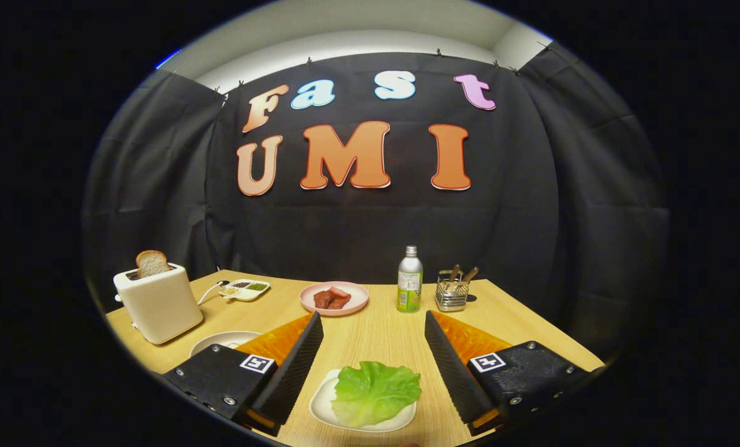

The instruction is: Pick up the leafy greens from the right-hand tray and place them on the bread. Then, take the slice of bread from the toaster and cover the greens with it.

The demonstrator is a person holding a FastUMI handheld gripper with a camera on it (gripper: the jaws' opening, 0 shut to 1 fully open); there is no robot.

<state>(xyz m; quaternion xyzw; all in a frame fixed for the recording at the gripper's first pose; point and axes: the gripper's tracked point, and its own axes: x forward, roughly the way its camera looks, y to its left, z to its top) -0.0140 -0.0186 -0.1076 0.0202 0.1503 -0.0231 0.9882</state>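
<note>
A wooden table is seen from a camera riding on a hand-held gripper, whose two fingers are spread wide apart and hold nothing. Between the fingers, close to their bases, a green lettuce leaf is laid on a small white tray, which it mostly covers; neither finger is touching the leaf or the tray.

To the left, near the table's edge, a cream toaster is set, with a slice of bread standing upright out of its slot. Just in front of the toaster, a white plate is partly hidden behind the left finger; what lies on it cannot be made out.

Beyond the fingers, a pink plate with pieces of reddish meat is placed toward the middle of the table. To its left, a small divided dish with a spoon beside it is found. To the right of the pink plate, a green-labelled bottle is stood upright, and just beside it a wire basket holding utensils.
</note>
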